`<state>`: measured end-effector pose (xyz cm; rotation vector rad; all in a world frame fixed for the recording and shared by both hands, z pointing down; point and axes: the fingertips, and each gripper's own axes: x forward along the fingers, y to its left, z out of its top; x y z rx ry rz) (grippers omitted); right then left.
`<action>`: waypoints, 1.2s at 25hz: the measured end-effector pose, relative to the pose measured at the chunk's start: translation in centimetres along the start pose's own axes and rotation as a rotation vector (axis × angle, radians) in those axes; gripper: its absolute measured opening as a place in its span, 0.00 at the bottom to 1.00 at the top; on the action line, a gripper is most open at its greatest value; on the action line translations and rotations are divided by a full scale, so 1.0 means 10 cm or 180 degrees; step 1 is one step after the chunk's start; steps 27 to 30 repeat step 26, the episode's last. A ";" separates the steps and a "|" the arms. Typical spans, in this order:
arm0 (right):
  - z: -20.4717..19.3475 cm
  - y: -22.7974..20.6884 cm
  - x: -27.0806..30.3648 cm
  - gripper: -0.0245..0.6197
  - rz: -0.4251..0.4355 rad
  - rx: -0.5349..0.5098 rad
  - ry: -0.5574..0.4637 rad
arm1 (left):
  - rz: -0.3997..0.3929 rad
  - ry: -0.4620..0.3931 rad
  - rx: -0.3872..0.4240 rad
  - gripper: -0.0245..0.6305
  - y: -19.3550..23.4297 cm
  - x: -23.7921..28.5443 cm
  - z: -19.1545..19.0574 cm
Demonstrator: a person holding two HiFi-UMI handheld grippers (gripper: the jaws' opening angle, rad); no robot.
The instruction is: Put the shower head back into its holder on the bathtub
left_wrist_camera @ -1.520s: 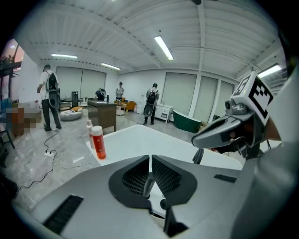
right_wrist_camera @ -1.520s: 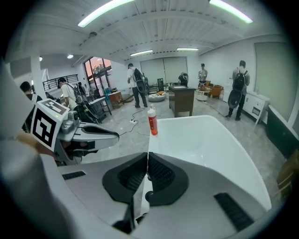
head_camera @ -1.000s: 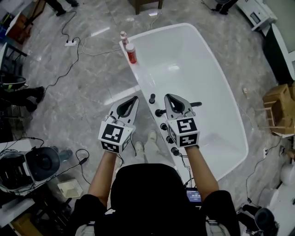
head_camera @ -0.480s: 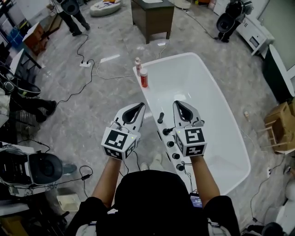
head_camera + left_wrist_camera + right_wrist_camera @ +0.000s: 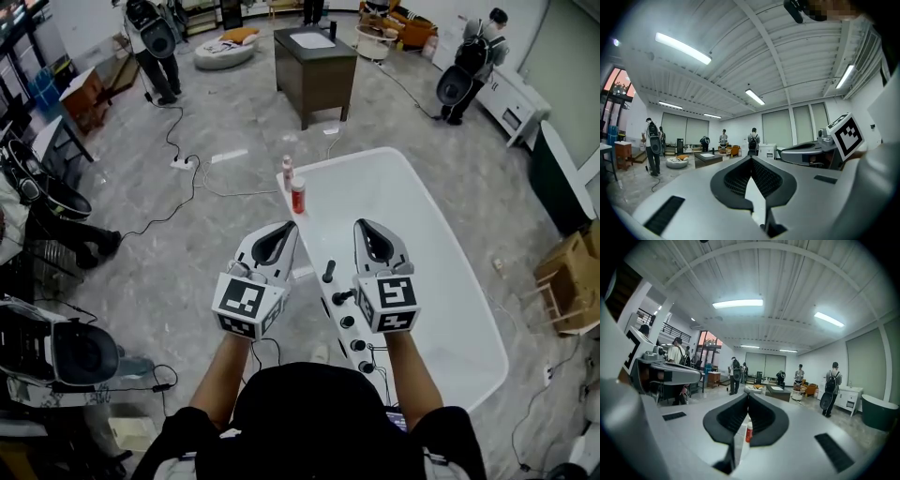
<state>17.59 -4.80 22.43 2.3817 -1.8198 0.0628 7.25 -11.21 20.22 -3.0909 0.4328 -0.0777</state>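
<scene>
Your left tool (image 5: 285, 229) and right tool (image 5: 363, 227), both closed on nothing, hang either side of the bathtub's (image 5: 422, 253) near long edge (red bottle (image 5: 298, 197) at its far corner).

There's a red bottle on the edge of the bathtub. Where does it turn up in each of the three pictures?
Head view: the red bottle stands just above centre, on the far left corner of the bathtub.
Left gripper view: not in it.
Right gripper view: low centre, glimpsed through the slit below the right gripper's closed jaws.
Shared landmark: the dark table mid-room, also at and.
</scene>
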 end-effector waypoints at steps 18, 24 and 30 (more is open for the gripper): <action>0.12 0.26 0.07 0.07 0.0055 0.0063 -0.0100 | -0.0016 -0.0103 -0.0112 0.06 0.15 -0.12 0.11; 0.09 0.14 -0.13 0.07 0.0065 0.0136 -0.0031 | -0.0028 -0.0102 -0.0040 0.06 -0.08 -0.09 0.14; 0.10 0.10 -0.17 0.07 0.0082 0.0147 -0.0059 | -0.0024 -0.0097 -0.0037 0.06 -0.14 -0.08 0.16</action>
